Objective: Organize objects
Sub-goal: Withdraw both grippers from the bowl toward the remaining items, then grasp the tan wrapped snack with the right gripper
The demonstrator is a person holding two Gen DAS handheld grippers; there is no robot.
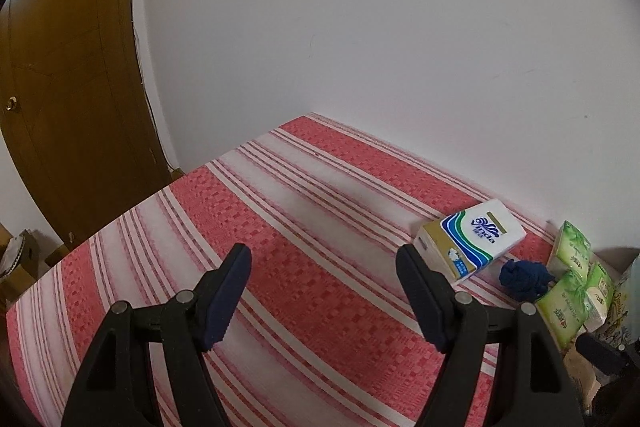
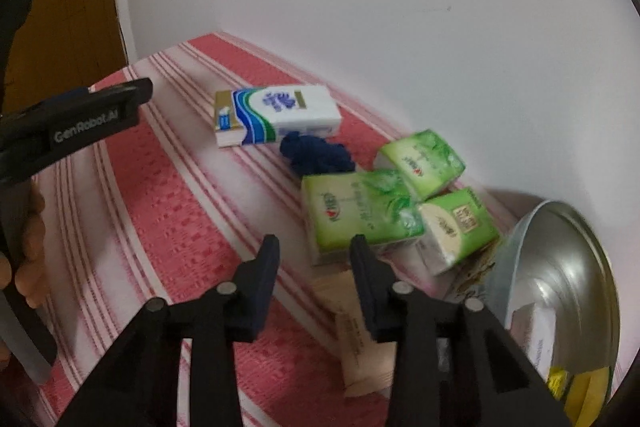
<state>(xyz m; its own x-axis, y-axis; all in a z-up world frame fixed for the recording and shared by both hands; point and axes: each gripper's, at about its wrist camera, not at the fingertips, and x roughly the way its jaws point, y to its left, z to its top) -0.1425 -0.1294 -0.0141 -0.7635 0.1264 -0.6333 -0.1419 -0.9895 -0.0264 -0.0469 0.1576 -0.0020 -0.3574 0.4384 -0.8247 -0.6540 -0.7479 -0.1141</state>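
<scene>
On the red and white striped cloth [image 1: 304, 267] lies a white, blue and gold tissue pack [image 1: 472, 239] [image 2: 276, 115]. A balled dark blue cloth [image 1: 524, 277] [image 2: 316, 155] sits beside it. Three green tissue packs [image 2: 360, 215] [image 1: 568, 291] are bunched near the wall. My right gripper [image 2: 316, 241] is open with nothing between its fingers, its right fingertip close to the nearest green pack. My left gripper [image 1: 322, 251] is open over bare cloth, left of the white pack. Its side also shows in the right wrist view [image 2: 100, 115], held by a hand [image 2: 32, 247].
A metal bowl [image 2: 568, 247] with small packets in it stands at the right against the white wall. A beige wrapped packet [image 2: 360, 339] lies under my right gripper's finger. A brown door [image 1: 72, 67] is beyond the cloth's left edge.
</scene>
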